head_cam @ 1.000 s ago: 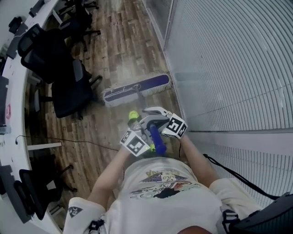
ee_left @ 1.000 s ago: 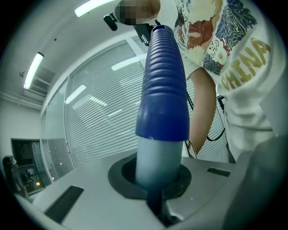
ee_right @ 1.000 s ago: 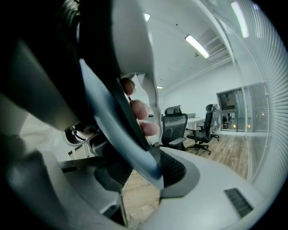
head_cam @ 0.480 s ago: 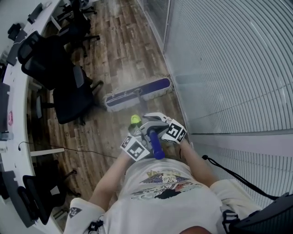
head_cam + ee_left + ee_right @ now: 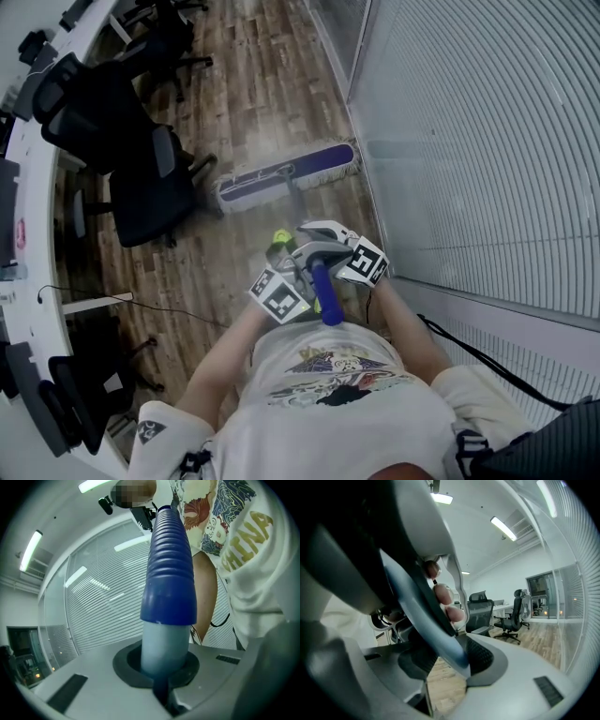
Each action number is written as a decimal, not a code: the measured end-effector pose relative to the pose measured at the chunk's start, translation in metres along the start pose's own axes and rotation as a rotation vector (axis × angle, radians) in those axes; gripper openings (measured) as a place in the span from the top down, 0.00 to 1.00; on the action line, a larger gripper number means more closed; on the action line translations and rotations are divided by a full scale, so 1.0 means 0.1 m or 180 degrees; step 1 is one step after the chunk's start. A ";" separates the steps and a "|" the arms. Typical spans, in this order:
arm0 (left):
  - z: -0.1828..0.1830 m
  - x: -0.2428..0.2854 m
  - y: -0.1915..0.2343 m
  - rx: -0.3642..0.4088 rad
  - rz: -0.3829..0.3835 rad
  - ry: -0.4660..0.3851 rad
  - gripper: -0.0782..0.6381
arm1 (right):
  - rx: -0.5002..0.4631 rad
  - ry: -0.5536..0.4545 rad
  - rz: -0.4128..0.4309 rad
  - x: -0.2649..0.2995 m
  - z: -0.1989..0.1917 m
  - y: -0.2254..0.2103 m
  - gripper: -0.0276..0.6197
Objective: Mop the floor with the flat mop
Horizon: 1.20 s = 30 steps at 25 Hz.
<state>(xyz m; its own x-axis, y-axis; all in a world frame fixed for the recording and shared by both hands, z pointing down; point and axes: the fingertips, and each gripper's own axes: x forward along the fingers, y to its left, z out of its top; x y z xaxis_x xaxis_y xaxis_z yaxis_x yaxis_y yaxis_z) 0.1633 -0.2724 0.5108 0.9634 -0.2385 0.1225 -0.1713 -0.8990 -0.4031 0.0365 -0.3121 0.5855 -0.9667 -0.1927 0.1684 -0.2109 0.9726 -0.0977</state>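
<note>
Blue mop handle [image 5: 323, 292] clamped in left gripper [image 5: 161, 670]; right gripper [image 5: 451, 654] clamps it too.

Bright ceiling lights [image 5: 504, 528], fisheye-warped edges

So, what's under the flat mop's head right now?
Wood-plank floor shows all around the mop head, which lies flat on it; the patch beneath is covered.
</note>
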 end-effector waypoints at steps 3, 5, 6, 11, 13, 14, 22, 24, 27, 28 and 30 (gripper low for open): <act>-0.12 -0.02 0.28 0.0000 0.0034 -0.0009 0.90 | -0.0036 0.0029 0.0002 0.15 0.05 -0.26 0.71; -0.20 -0.07 0.49 -0.0011 0.0008 -0.0018 0.90 | -0.0049 0.0031 0.0020 0.27 0.10 -0.44 0.71; -0.24 -0.09 0.60 -0.0011 -0.0006 -0.0023 0.90 | -0.0054 0.0028 0.0031 0.34 0.12 -0.54 0.71; -0.58 -0.18 1.22 -0.0004 0.0012 -0.0020 0.90 | -0.0017 0.0029 0.0010 0.73 0.21 -1.13 0.71; -0.71 -0.21 1.53 -0.0012 0.0001 -0.0025 0.90 | 0.0009 0.0023 -0.0025 0.89 0.28 -1.42 0.71; -0.76 -0.22 1.71 -0.0011 -0.0006 -0.0037 0.90 | 0.0007 0.0018 -0.0032 0.97 0.34 -1.58 0.71; -1.19 -0.48 2.95 0.0022 -0.0026 -0.0019 0.90 | -0.0050 0.0087 -0.0004 1.69 0.77 -2.65 0.71; -1.29 -0.53 3.21 0.0063 -0.0015 -0.0018 0.90 | -0.0087 0.0075 0.0027 1.85 0.81 -2.87 0.71; -1.43 -0.61 3.51 0.0053 0.0062 -0.0014 0.90 | -0.0091 0.0085 0.0106 2.05 0.81 -3.09 0.71; -1.46 -0.64 3.59 0.0038 0.0084 -0.0016 0.90 | -0.0086 0.0087 0.0122 2.11 0.82 -3.15 0.71; -1.52 -0.68 3.77 0.0033 0.0113 -0.0023 0.90 | -0.0087 0.0063 0.0148 2.21 0.89 -3.30 0.71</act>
<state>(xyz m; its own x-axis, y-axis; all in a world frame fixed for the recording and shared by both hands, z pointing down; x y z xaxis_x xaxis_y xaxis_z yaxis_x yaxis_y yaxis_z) 0.0015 -0.6512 0.4880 0.9581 -0.2677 0.1015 -0.2035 -0.8861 -0.4164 -0.1209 -0.6869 0.5681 -0.9722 -0.1450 0.1838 -0.1616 0.9837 -0.0791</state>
